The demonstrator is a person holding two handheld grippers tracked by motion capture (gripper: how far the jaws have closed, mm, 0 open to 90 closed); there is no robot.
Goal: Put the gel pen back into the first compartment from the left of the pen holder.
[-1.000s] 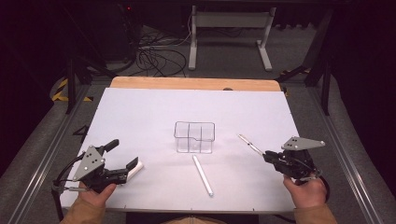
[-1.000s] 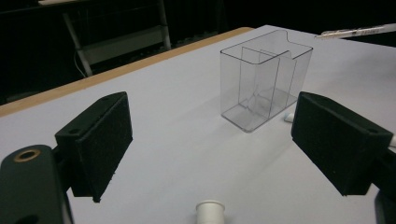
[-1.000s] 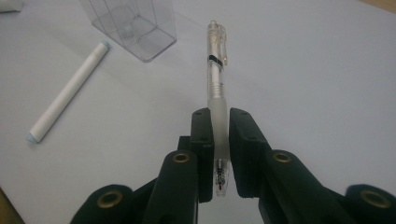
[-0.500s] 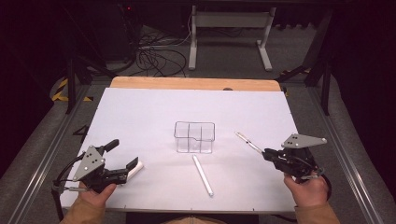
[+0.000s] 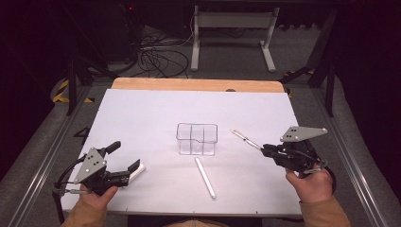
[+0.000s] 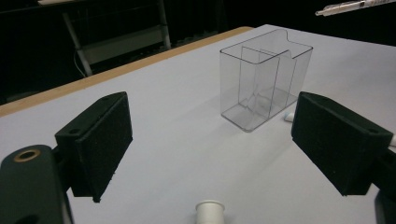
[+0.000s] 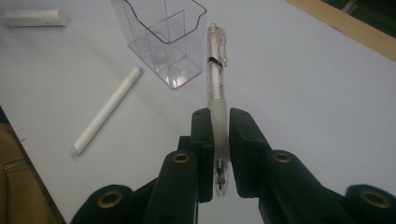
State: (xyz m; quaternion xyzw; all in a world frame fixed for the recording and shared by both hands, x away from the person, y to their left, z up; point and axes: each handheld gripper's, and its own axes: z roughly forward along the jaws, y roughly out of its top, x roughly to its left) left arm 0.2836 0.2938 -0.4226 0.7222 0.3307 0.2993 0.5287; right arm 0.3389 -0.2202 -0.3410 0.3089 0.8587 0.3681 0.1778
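A clear plastic organiser [image 5: 197, 139] with compartments stands upright mid-table, and a long white marker [image 5: 205, 177] lies flat just in front of it. My right gripper [image 5: 265, 150] is shut on a clear pen [image 5: 245, 139], held off the table with its clip end pointing toward the organiser. The right gripper view has that pen [image 7: 215, 79] clamped between the jaws of the right gripper [image 7: 219, 116], with the organiser [image 7: 163, 37] and marker [image 7: 107, 109] beyond. My left gripper [image 5: 124, 158] rests at the front left, open and holding nothing. A short white stick [image 5: 138, 172] lies by its lower jaw.
The white table surface [image 5: 142, 113] ends at a wooden strip [image 5: 194, 84] at the far edge. Cables and a metal stand [image 5: 231, 28] are on the dark floor beyond. The left gripper view looks across at the organiser [image 6: 266, 79], with the short white stick's end [image 6: 210, 212] below.
My right gripper has risen a little with the clear pen in it, lifting the pen off the table. The left gripper and the other items have not moved.
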